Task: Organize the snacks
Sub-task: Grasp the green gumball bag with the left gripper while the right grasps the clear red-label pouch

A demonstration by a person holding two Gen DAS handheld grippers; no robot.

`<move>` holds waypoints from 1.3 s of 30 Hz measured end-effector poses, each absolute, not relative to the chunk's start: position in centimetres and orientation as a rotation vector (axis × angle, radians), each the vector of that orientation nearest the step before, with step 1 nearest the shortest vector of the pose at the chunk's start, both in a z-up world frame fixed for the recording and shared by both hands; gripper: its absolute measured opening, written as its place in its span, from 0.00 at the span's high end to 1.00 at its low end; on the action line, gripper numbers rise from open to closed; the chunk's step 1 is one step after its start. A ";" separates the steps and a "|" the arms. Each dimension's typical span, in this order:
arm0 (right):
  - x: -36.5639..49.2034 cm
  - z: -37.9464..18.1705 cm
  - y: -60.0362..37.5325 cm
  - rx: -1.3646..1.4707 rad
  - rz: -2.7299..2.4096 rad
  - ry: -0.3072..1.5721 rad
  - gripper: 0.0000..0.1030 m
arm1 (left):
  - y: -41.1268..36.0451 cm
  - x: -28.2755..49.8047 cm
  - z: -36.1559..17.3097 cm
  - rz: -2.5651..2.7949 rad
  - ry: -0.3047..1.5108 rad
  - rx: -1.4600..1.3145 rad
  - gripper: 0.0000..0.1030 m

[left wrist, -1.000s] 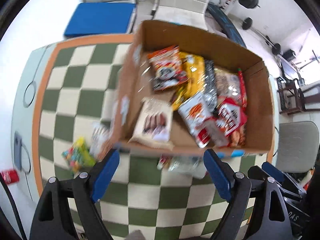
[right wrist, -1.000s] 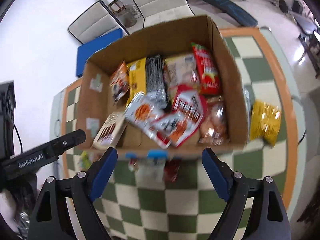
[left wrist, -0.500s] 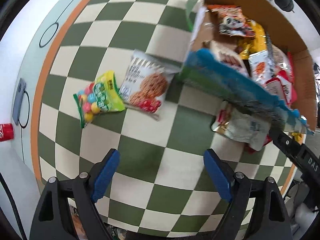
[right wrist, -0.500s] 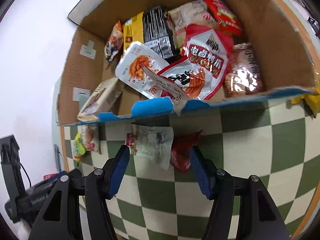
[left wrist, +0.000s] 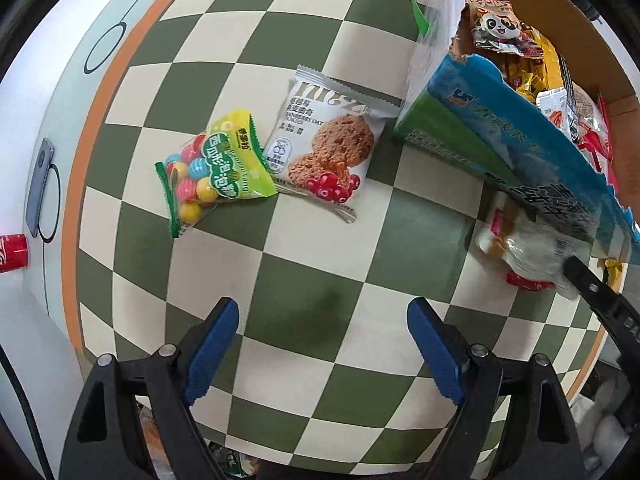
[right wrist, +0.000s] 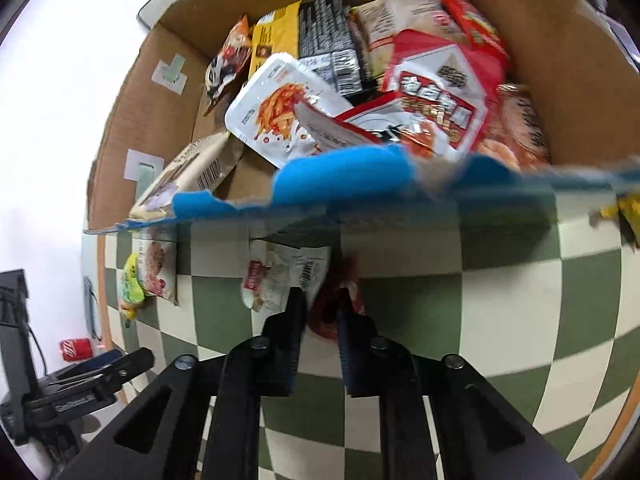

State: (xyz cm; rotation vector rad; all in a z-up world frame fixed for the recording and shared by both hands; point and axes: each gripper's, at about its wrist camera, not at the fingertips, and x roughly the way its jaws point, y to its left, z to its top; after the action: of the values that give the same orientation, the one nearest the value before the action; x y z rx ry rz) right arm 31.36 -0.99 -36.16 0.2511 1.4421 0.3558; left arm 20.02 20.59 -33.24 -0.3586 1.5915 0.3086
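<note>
Checkered green/cream tabletop (left wrist: 320,300) under both grippers. R gripper (right wrist: 322,308) jaws just closed, pinching red packet (right wrist: 334,312) at box's near wall, white packet (right wrist: 280,276) touching beside it. L gripper (left wrist: 320,320) spread wide, nothing between jaws, over bare checks. Beyond: cookie pack (left wrist: 324,148) overlapping gumball bag (left wrist: 212,172). Cardboard box (right wrist: 560,64) full of snacks.

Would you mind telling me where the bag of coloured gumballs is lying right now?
In the left wrist view, the gumball bag lies on the checkered table, left of centre, its right edge overlapping the oat cookie packet, well left of the cardboard box.
</note>
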 end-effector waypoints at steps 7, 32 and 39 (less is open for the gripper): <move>29.9 -33.5 -3.3 0.319 0.358 1.404 0.97 | 21.4 19.4 -32.9 0.320 1.577 -0.343 0.16; 25.4 -34.9 7.1 -0.896 0.726 1.380 0.31 | 21.1 17.4 -36.3 0.306 1.632 -0.328 0.16; 25.4 -40.0 9.6 -1.171 0.816 1.458 0.31 | 21.1 16.0 -37.9 0.311 1.648 -0.339 0.16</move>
State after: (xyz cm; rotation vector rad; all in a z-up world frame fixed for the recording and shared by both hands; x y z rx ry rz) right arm 25.45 9.64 -40.03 -1.1714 1.4584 0.8157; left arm 15.96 21.05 -37.95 -0.3394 1.6483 0.3107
